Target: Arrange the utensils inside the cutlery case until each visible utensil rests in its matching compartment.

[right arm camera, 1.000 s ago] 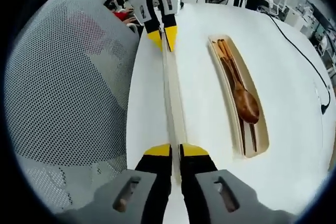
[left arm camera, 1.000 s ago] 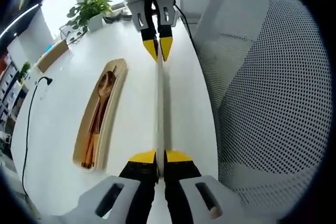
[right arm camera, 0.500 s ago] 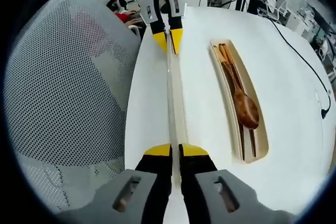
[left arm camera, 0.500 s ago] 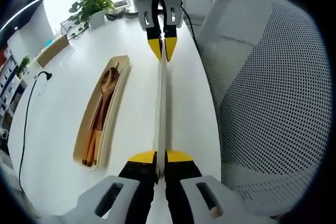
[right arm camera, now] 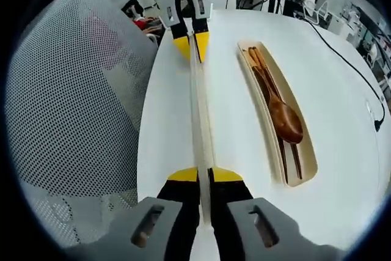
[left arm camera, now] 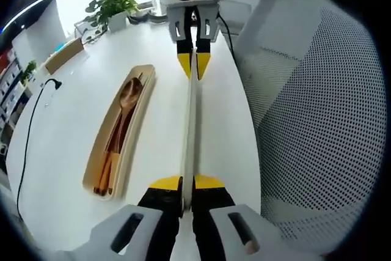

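Pinching opposite ends of the long cream lid (left arm camera: 190,120), the left tongs (left arm camera: 187,183) at lower centre and the right tongs (left arm camera: 194,59) at upper centre are pressed onto it above the white surface (left arm camera: 61,145). The open cutlery case (left arm camera: 139,99), left of centre, is holding a wooden spoon (left arm camera: 124,99) and chopsticks (left arm camera: 104,166).
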### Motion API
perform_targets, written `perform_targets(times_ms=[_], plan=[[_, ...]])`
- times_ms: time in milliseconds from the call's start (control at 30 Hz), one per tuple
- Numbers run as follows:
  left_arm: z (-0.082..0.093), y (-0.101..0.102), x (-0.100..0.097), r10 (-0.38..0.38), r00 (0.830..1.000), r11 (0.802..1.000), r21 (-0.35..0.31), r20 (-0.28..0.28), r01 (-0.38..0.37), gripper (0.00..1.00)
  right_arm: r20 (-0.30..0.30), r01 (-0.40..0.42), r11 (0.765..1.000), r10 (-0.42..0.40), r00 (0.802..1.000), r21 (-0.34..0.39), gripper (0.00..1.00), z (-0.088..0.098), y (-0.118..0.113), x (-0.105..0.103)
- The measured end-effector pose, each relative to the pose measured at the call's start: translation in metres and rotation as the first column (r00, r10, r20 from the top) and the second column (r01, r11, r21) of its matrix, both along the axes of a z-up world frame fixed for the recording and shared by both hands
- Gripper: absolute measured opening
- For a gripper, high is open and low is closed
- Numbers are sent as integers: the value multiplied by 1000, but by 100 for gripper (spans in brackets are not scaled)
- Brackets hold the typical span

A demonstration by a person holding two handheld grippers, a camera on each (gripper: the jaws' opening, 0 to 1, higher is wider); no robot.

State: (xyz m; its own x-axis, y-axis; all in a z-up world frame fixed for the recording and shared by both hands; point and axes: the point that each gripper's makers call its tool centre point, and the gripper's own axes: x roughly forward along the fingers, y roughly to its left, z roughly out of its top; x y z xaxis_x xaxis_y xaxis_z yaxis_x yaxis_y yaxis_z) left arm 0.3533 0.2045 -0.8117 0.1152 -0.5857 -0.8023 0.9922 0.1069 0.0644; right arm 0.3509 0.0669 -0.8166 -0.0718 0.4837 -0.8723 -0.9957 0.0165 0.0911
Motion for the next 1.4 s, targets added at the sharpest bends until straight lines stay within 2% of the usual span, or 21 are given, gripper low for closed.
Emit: perform_targets(times_ms=[133, 167, 233, 267, 367, 400, 467, 533, 600, 633, 667, 700, 733, 833, 900, 967, 1067, 1100, 1133, 1200, 1400], plan=[[-1, -1, -11, -22, 997, 1000, 9, -70, 22, 4, -31, 40, 999, -41, 999, -5, 4, 0, 0, -1], [-1, -1, -18, -25, 993, 1000, 9, -114, 26, 4, -23, 43, 999, -43, 999, -5, 4, 1, 0, 0], [1, -3, -26, 12, 979, 1000, -7, -202, -14, 4, 3, 60, 998, -60, 998, 5, 8, 2, 0, 5], [3, -5, -32, 36, 962, 999, -23, -271, -44, 4, 1, 64, 998, -64, 998, 5, 9, 2, 0, 5], [5, -3, -34, 39, 954, 998, -31, -298, -50, 3, 14, 55, 998, -55, 998, 9, 12, 3, 2, 3], [6, -3, -36, 48, 946, 997, -37, -321, -63, 3, 24, 45, 999, -46, 999, 8, 13, 4, 3, 3], [9, -4, -40, 81, 919, 993, -53, -385, -110, 3, 57, 21, 1000, -22, 998, 8, 15, 7, 6, 4], [13, -4, -43, 116, 884, 986, -56, -453, -158, 3, 91, 3, 1000, -4, 996, 20, 17, 12, 12, 7], [18, -6, -42, 116, 867, 979, -92, -485, -183, 3, 112, -11, 999, 8, 994, 31, 18, 17, 18, 8], [20, -6, -42, 133, 848, 973, -95, -513, -210, 3, 115, -15, 999, 12, 993, 33, 18, 18, 19, 7], [25, -6, -44, 144, 815, 964, -105, -561, -243, 3, 124, -28, 999, 24, 992, 32, 19, 19, 21, 7], [27, -7, -45, 150, 799, 959, -110, -582, -260, 3, 131, -36, 999, 32, 991, 28, 19, 19, 22, 6], [29, -8, -44, 153, 785, 954, -119, -600, -277, 3, 140, -50, 999, 47, 989, 20, 20, 18, 22, 6], [35, -10, -45, 157, 759, 939, -141, -632, -312, 3, 148, -70, 998, 68, 987, 7, 22, 17, 21, 4], [38, -11, -46, 166, 730, 929, -142, -663, -341, 3, 154, -83, 997, 81, 985, 6, 22, 18, 21, 4], [40, -11, -45, 166, 728, 925, -151, -665, -349, 3, 166, -97, 995, 95, 981, 2, 22, 20, 21, 5], [45, -13, -43, 175, 698, 903, -170, -694, -396, 3, 183, -117, 993, 117, 976, -12, 22, 21, 22, 4], [47, -14, -42, 181, 677, 892, -171, -713, -419, 3, 192, -124, 992, 124, 973, -13, 22, 22, 22, 5], [47, -14, -41, 185, 669, 888, -170, -720, -428, 3, 198, -127, 992, 127, 972, -13, 22, 24, 23, 5], [52, -16, -38, 186, 639, 865, -185, -746, -467, 3, 208, -133, 991, 131, 969, -5, 23, 28, 27, 6], [58, -18, -39, 172, 610, 850, -196, -774, -489, 3, 225, -155, 987, 143, 964, 36, 35, 36, 40, 3]])
